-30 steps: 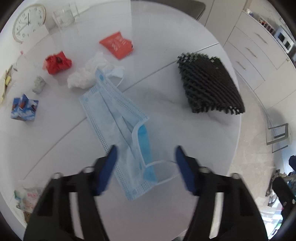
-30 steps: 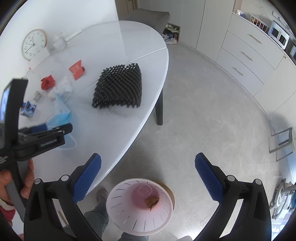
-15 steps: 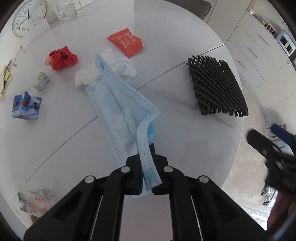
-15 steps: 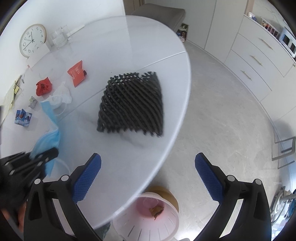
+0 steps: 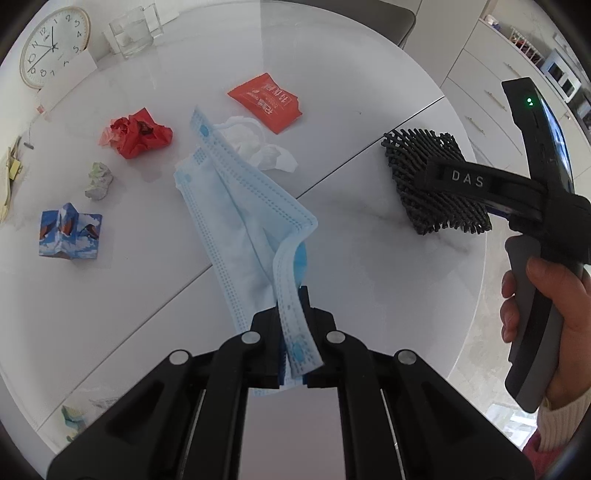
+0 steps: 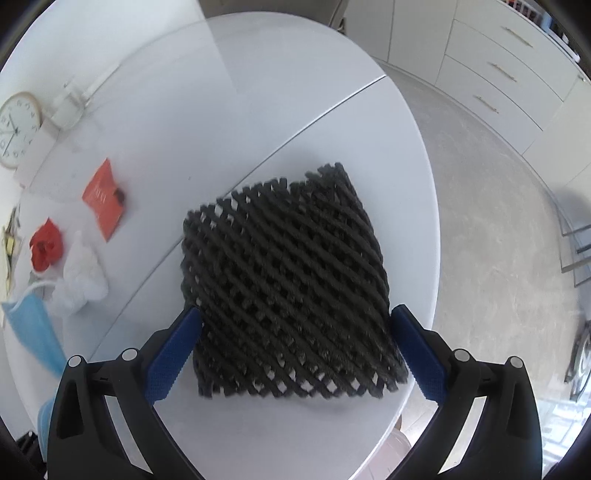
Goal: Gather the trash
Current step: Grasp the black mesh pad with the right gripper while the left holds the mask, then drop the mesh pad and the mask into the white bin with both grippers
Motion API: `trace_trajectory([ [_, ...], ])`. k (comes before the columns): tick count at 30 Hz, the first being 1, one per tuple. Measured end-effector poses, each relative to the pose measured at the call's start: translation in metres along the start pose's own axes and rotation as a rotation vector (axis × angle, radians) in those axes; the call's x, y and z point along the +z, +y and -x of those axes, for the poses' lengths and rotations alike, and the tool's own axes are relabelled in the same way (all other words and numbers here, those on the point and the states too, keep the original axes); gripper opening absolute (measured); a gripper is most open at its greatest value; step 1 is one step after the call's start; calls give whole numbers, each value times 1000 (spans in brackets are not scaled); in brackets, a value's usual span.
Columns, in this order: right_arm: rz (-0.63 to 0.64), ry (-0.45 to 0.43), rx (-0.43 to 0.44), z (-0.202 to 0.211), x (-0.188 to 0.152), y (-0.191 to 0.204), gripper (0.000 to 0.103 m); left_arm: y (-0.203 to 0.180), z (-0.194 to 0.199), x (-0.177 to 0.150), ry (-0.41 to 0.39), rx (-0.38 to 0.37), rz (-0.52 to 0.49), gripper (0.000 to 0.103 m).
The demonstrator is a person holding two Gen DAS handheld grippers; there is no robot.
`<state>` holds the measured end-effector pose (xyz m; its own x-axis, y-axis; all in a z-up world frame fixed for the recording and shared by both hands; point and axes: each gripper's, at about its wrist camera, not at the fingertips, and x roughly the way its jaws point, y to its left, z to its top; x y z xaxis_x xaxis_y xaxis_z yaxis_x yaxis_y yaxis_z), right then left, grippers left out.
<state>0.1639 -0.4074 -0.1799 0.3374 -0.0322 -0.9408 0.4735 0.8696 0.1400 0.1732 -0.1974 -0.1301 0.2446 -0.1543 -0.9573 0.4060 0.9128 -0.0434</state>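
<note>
My left gripper (image 5: 293, 325) is shut on the near edge of a blue face mask (image 5: 240, 206), which trails away across the white table (image 5: 369, 269). My right gripper (image 6: 291, 339) straddles a black foam net (image 6: 284, 280) near the table's right edge, and its jaws are closing. The blue pads (image 6: 171, 354) stand just outside the net's sides and do not press it. The same net (image 5: 436, 184) shows in the left wrist view, partly behind the right gripper body held by a hand (image 5: 546, 306).
On the table lie a red wrapper (image 5: 266, 101), crumpled red paper (image 5: 138, 133), white tissue (image 5: 258, 147), a small grey wad (image 5: 98, 181), a blue printed carton (image 5: 70, 232) and scraps (image 5: 74, 421) at the near left. A clock (image 5: 51, 44) and glass (image 5: 131, 31) stand at the back.
My left gripper closed on the mask and lifted its near edge. My right gripper swept from over the floor and bin to the black net and came down around it.
</note>
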Motion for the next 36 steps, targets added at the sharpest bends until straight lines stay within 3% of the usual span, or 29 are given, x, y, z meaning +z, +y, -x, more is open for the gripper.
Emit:
trace_trajectory([
  [2,0,-15,3,3,0,-2,85,2,3,-3,-7,1,-9,5],
  [10,-53,-55,51,22,-11,-36,17,6,9,-5,-15,-6,-19,5],
  [19,-31,-116,109,64,-33,-48,14,-5,24,-12,-49,-17,-62,5],
  [23,12,-149,112,104,-66,-53,14,-13,45,-22,-77,-35,-110,5],
  [30,34,-72,84,153,-180,-83,16,-33,84,-65,-89,-141,-214,5],
  [36,32,37,40,127,-258,-106,17,-49,93,-108,-28,-200,-271,5],
])
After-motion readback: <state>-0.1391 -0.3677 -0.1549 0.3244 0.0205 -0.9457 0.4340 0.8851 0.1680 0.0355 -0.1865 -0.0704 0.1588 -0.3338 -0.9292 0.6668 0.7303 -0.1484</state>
